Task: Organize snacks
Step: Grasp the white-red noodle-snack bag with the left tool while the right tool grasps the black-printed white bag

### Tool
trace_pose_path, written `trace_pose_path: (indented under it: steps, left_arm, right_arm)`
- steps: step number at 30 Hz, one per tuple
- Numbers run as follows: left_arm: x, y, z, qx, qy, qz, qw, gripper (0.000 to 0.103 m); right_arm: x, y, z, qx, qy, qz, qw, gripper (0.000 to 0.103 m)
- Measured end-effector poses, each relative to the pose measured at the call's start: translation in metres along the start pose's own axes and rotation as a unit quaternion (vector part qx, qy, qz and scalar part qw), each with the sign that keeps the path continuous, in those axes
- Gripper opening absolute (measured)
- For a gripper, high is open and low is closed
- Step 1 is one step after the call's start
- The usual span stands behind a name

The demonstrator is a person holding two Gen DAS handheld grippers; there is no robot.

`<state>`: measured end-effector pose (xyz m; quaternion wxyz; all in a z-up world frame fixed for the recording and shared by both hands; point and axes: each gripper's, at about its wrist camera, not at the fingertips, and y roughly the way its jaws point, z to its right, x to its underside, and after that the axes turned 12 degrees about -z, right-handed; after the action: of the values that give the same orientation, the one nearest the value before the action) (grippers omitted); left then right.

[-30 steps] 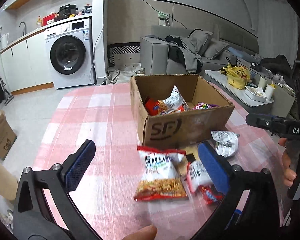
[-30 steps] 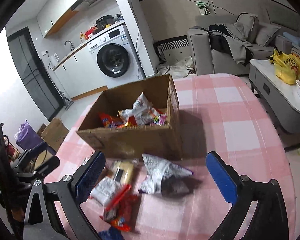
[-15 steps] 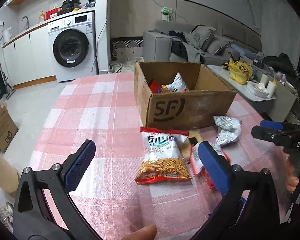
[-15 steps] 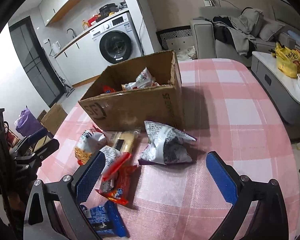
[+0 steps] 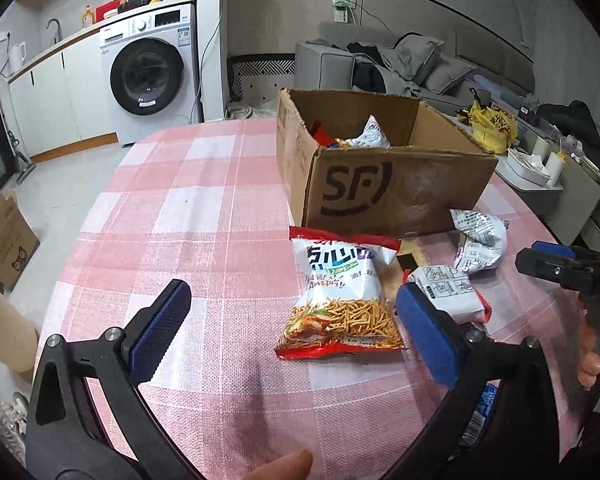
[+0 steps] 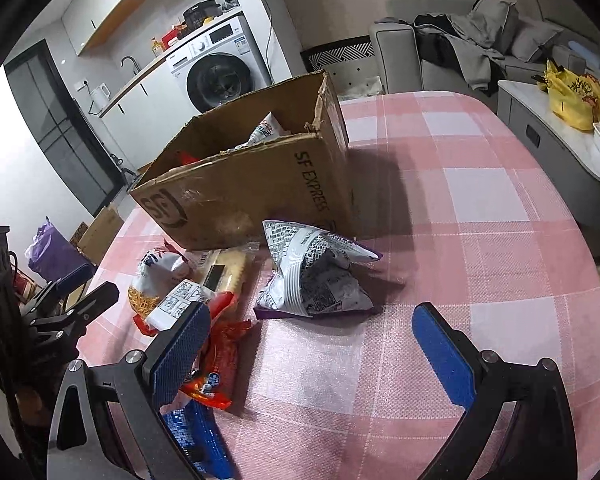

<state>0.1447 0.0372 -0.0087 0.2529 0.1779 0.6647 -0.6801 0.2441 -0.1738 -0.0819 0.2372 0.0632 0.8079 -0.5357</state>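
Presently: both tongs spread wide, nothing gripped, above loose snacks.
Left tongs [image 5: 292, 324] should be centred over the noodle-snack bag [image 5: 340, 300] on the counter [image 5: 180, 208], before the SF carton [image 5: 388, 188]; right tongs [image 6: 320, 352] face the crumpled white bag [image 6: 316, 276].

My right tongs [image 6: 316, 356] hang wide apart over the pink-checked counter [image 6: 480, 200], gripping nothing. Between the blue pads and a little beyond them lies a crumpled grey-and-white snack bag [image 6: 316, 276], just in front of the cardboard box [image 6: 252, 188]. The box holds a few packets. To the left I see a noodle snack bag [image 6: 152, 280], a biscuit pack [image 6: 224, 272], a red packet [image 6: 216, 364] and a blue packet [image 6: 192, 432]. My left tongs [image 6: 72, 292] sit at the far left edge.
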Motion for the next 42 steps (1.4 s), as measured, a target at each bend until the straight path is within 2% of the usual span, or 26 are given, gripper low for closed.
trace_pose_path:
  steps: [8,12,30,35,37,42]
  left_arm:
    - [-0.003,0.023,0.001,0.01,-0.001,-0.029,0.9995,0.102]
    - [-0.008,0.029,0.0,0.003,-0.007,-0.023,0.9997,0.102]
    - [-0.028,0.068,-0.004,0.019,-0.009,-0.058,0.9981,0.102]
    - [-0.029,0.074,-0.009,0.025,-0.013,-0.06,0.9978,0.102]
    - [-0.029,0.077,-0.01,0.027,-0.011,-0.062,0.9976,0.102]
    - [-0.027,0.082,-0.01,0.035,-0.015,-0.067,0.997,0.102]
  right_arm:
    - [-0.002,0.009,0.005,-0.001,0.008,-0.008,1.0,0.102]
    - [-0.005,0.011,0.006,-0.002,0.008,-0.01,1.0,0.102]
    - [-0.022,0.039,0.006,0.001,0.008,-0.034,0.999,0.102]
    - [-0.027,0.052,0.005,-0.001,0.007,-0.05,0.999,0.093]
    - [-0.029,0.052,0.004,0.004,0.004,-0.043,0.999,0.09]
    - [-0.036,0.058,0.004,-0.002,0.003,-0.049,0.999,0.088]
